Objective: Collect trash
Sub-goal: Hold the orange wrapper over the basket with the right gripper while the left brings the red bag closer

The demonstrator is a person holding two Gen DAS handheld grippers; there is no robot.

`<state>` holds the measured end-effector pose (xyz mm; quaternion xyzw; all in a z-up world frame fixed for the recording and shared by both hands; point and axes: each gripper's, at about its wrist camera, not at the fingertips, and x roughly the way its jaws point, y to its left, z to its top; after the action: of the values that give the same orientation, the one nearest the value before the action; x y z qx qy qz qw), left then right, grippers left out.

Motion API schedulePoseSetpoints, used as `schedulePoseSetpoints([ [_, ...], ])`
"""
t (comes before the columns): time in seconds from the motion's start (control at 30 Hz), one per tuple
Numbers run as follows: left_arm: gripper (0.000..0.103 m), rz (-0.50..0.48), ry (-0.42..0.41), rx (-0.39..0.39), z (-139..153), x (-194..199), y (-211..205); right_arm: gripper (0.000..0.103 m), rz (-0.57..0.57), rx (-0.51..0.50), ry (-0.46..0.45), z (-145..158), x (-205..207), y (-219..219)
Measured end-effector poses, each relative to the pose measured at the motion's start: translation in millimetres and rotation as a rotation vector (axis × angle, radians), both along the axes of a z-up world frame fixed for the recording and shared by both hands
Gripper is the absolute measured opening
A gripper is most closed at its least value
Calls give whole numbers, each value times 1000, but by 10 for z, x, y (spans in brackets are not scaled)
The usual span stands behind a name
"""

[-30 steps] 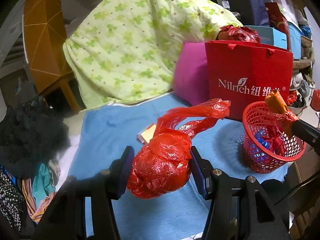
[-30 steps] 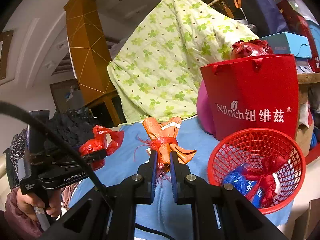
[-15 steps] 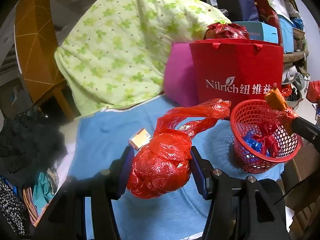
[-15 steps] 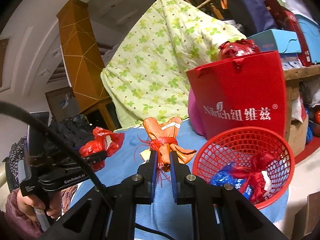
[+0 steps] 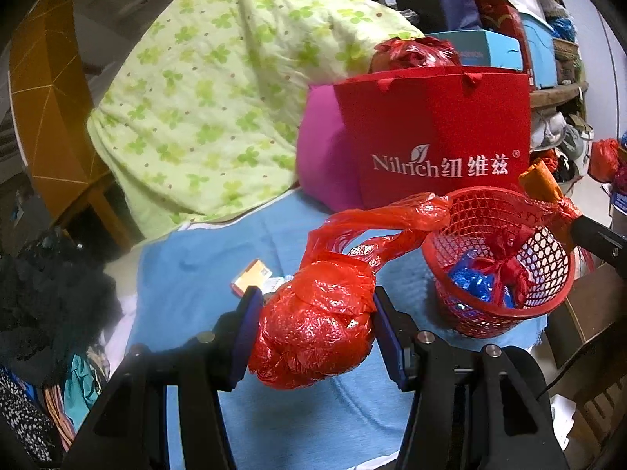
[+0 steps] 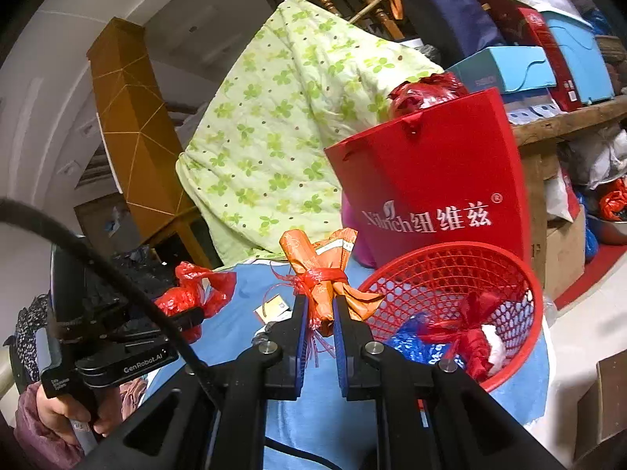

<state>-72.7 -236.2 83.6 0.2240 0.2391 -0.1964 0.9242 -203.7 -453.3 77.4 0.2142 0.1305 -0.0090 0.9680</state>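
both loads are mid-carry: the left gripper (image 5: 315,337) has its fingers clamped on a knotted red plastic bag (image 5: 313,333), the right gripper (image 6: 316,325) on an orange wrapper bundle (image 6: 319,274), and each next needs bringing over the red mesh basket (image 6: 525,293) at 3 o'clock before release.

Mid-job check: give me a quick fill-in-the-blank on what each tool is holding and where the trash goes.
1. The left tool is shut on a knotted ___ plastic bag.
2. The right tool grips an ___ wrapper bundle.
3. The red mesh basket stands on the ___ cloth.

Missing words: red; orange; blue
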Motion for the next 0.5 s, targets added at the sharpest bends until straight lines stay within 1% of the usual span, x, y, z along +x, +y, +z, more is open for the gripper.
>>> schedulePoseSetpoints([
  [0.5,57,-54,-6,27,-13,-106,-346,13,-35,11,5,-39,-111,-133],
])
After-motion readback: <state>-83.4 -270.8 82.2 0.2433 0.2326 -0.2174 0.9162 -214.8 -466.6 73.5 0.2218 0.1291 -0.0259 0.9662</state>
